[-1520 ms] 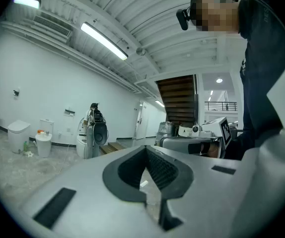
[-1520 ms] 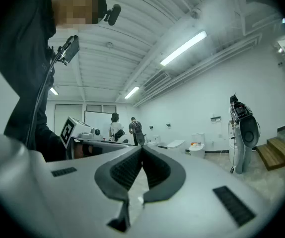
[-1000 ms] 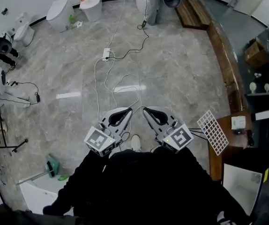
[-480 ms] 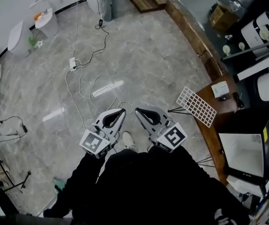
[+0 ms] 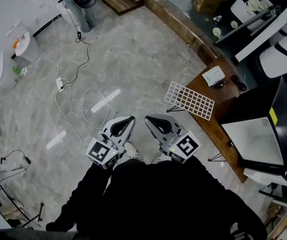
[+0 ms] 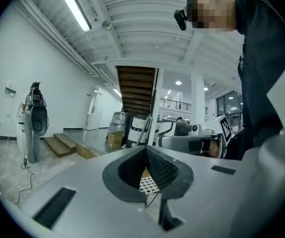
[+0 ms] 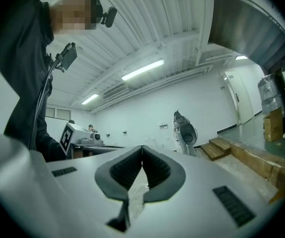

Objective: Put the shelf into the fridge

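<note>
Both tongs are held close in front of the person, side by side above the grey stone floor (image 5: 133, 69). The left tongs (image 5: 131, 119) are pressed together with nothing in them, and so are the right tongs (image 5: 148, 118). The white wire shelf (image 5: 189, 100) lies ahead to their right, well apart from them, at the edge of the wooden tabletop (image 5: 222, 129).

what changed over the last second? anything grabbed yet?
The person turned to the right. In the head view the white wire shelf slid from the right edge toward the middle and now lies ahead and to the right of the right gripper. The black fridge came further into view, and the floor cables drifted left. Nothing was grabbed or let go. The left gripper and the right gripper stayed shut, empty and side by side.
</note>
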`<state>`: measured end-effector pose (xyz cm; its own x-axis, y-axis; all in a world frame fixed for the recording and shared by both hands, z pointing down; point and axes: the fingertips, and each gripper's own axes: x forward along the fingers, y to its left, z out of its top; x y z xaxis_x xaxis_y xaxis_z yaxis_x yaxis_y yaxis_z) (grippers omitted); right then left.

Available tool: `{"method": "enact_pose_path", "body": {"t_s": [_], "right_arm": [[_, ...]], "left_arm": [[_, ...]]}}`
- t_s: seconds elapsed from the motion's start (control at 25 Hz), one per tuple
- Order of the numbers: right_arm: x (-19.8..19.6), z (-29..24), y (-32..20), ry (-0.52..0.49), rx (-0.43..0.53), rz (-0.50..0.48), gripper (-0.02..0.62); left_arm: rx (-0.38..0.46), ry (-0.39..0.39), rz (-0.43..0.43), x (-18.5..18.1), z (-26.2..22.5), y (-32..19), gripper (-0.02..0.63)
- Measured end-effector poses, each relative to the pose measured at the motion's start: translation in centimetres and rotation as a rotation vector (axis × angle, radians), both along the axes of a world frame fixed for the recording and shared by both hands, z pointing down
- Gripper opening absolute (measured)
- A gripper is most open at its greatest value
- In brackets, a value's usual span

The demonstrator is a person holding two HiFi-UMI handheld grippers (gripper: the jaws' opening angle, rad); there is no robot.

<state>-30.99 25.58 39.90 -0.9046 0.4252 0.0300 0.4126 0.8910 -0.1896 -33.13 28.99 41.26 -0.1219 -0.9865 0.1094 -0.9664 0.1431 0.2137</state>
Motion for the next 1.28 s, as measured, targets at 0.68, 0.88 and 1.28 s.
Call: {"method": "enact_pose_path", "body": {"t_s": [0.68,0.88,1.28], "right_arm": [[16.0,0.6,-20.7,-0.033,-0.03,0.224,0.006],[19.1,1.2,-24.9,-0.029,-0.034,0.276,0.006],[19.5,4.0,-28.9,0.013,-0.065,0.34,0.008]], "left_arm": [[0.008,-0.028,0.211,15.5,-0.9,-20.8,0.006],[-0.038,-0.037,0.241,18.7,-0.3,-24.7,0.006],[0.029,0.201,0.249,17.7,3.6,-29.4,0.006]]}}
